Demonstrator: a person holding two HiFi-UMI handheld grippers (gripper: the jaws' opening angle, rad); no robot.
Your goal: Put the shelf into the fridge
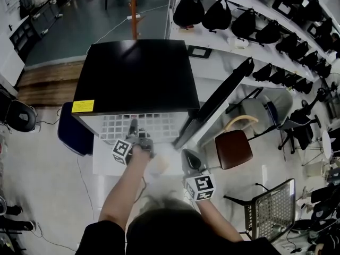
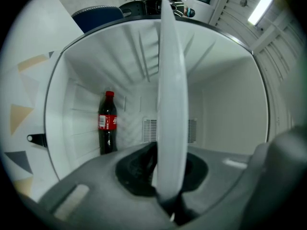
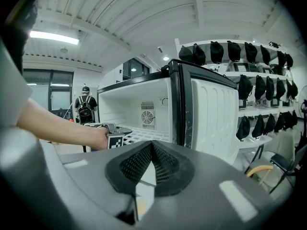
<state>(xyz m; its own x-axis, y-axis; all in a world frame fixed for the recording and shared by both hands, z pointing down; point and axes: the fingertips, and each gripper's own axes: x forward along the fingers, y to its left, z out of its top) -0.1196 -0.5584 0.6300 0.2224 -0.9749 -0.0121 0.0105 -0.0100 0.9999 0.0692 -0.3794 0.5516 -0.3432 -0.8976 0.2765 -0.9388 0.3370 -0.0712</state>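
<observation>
The white grid shelf (image 1: 151, 125) sticks out of the front of the black-topped fridge (image 1: 135, 73), whose door (image 1: 218, 102) stands open to the right. My left gripper (image 1: 134, 127) is shut on the shelf's front edge. In the left gripper view the shelf (image 2: 171, 80) runs edge-on between the jaws into the white fridge interior (image 2: 225, 114). My right gripper (image 1: 188, 158) hangs a little right of the shelf, near the door's lower edge, shut with nothing in it. The right gripper view shows its pads meeting (image 3: 151, 145), with the shelf (image 3: 144, 134) and the left gripper (image 3: 103, 126) beyond.
A cola bottle (image 2: 107, 123) sits inside the fridge by one wall. A brown-seated chair (image 1: 232, 149) and a mesh chair (image 1: 271, 209) stand right of the door. Wall racks with black bags (image 1: 249, 23) line the right. A person with a backpack (image 3: 85, 108) stands far off.
</observation>
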